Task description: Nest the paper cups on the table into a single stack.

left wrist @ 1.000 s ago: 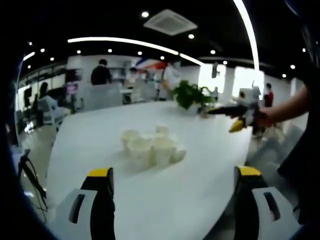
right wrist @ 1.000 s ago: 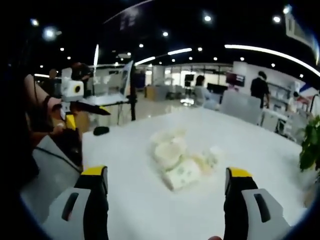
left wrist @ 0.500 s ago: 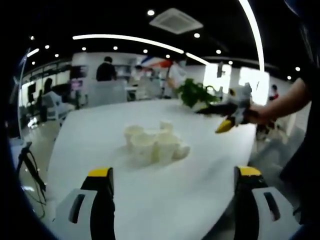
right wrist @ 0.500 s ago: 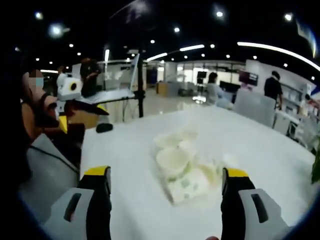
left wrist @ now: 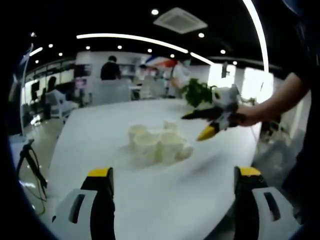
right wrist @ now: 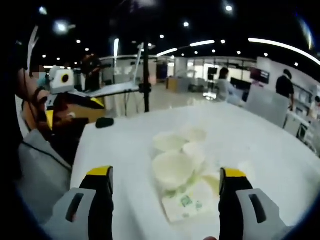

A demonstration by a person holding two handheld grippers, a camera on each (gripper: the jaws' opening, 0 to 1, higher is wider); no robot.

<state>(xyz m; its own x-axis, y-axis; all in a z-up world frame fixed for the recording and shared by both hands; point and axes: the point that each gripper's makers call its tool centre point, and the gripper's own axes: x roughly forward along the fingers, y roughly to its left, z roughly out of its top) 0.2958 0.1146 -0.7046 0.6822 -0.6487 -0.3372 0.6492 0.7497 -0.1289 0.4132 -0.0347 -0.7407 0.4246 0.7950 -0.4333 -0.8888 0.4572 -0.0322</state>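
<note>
Left gripper view: left gripper (left wrist: 172,200) at the bottom of the frame, jaws spread wide, nothing between them. Paper cups (left wrist: 156,144) in a tight cluster at the centre of the frame, above and well ahead of the jaw tips, standing on the white bench (left wrist: 100,150). Most upright with open mouths up; one small cup at the back of the group. To the right of the cluster, the right gripper (left wrist: 200,125) coming in from the right of the frame, held by a hand (left wrist: 248,116), with its jaw tips apart and close to the cups but not touching.

Right gripper view: right gripper (right wrist: 165,200) at the bottom, jaws spread wide as well, holding nothing. Same paper cups (right wrist: 175,167) at the centre, nearer to the jaws here, between the two jaw tips and slightly above. One cup lying on its side at the lower part of the cluster, with green print on its wall. At the left edge, the left gripper (right wrist: 75,102) above the bench corner, and a small dark object (right wrist: 105,122) on the bench near it; cannot tell what it is.

Room: large open office, dark ceiling with spot lights and long light strips, people standing and sitting in the background. A green plant (left wrist: 197,92) at the far end of the bench in the left gripper view.
</note>
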